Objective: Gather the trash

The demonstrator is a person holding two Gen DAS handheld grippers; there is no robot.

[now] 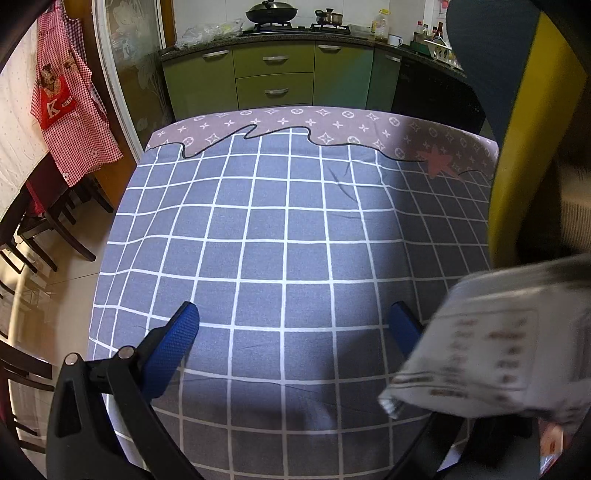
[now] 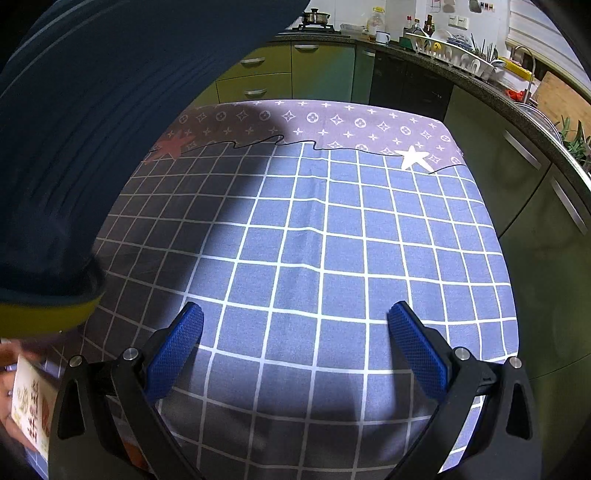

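Observation:
A white and silver printed packet (image 1: 495,350) hangs blurred above the table's right front in the left wrist view, covering part of my right-hand finger. The same packet (image 2: 31,402) shows at the lower left edge of the right wrist view, with a person's fingers around it. A dark blue sleeve (image 2: 92,129) with a yellow cuff (image 1: 524,147) reaches in above it. My left gripper (image 1: 293,310) is open over the blue checked tablecloth (image 1: 266,229), nothing between its pads. My right gripper (image 2: 295,308) is open too, over the bare cloth (image 2: 351,240).
Green kitchen cabinets (image 1: 273,77) and a counter with a wok (image 1: 271,13) stand behind the table. Dark wooden chairs (image 1: 48,221) and a red checked apron (image 1: 70,103) are at the left. A dish rack (image 2: 454,55) and a sink counter run along the right.

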